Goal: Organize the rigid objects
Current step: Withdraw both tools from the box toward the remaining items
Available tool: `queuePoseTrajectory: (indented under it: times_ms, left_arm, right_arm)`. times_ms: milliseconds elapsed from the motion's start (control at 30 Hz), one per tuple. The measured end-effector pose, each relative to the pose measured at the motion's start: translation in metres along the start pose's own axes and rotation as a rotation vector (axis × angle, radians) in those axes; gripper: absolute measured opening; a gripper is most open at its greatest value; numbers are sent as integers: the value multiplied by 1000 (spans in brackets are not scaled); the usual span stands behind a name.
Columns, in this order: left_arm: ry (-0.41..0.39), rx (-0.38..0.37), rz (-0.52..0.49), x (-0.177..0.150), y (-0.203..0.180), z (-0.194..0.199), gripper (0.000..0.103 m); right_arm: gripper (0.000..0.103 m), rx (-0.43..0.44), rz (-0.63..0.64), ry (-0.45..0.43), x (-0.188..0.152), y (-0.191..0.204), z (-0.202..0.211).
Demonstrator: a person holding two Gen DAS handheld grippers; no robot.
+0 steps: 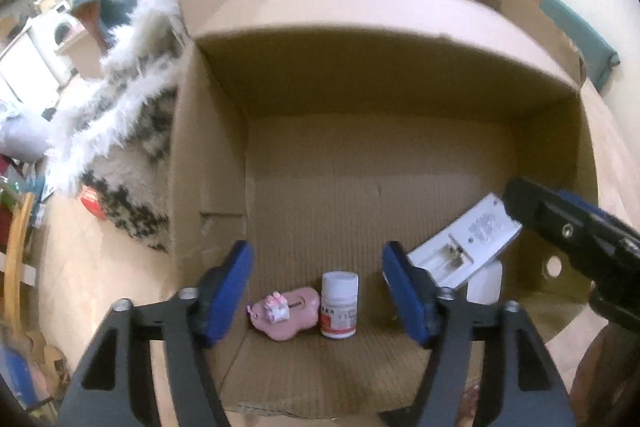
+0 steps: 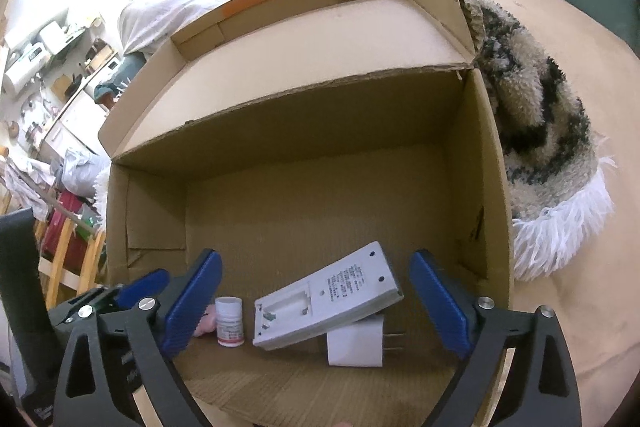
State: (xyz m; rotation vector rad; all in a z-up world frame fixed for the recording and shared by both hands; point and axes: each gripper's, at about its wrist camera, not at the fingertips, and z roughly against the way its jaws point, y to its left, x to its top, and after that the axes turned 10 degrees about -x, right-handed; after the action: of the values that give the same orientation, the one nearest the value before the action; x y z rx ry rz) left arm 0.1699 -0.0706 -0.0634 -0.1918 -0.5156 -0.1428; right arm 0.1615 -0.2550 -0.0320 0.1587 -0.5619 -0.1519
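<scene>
Inside, box point(image 2: 486, 187) floor bare behind bottle point(image 2: 229, 321)

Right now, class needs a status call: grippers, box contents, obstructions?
Left gripper open, right gripper open. Bottle, pink toy, white device in box. Nothing blocking.

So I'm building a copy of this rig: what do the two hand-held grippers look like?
Both match: the left hand-held gripper and right hand-held gripper have black angular frames with triangular cut-outs, silver bolt heads at the joints, and two long blue pads as fingers. No cables or sleeves show.
</scene>
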Motion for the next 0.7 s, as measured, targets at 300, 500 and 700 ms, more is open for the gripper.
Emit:
queuePoseTrajectory:
  times_ms: [300,500,700]
  left_arm:
    - [-25,-1,15,4,5,22,66]
    - [-27,-5,74,-4,11,49,66]
    - [-18,35,95,-25,15,80,66]
  right_arm:
    - [103,11,-30,-25,5,-7,9]
    - [103,17,-16,-85,5,-8,33]
    - [103,59,-26,-121,-6,-15,71]
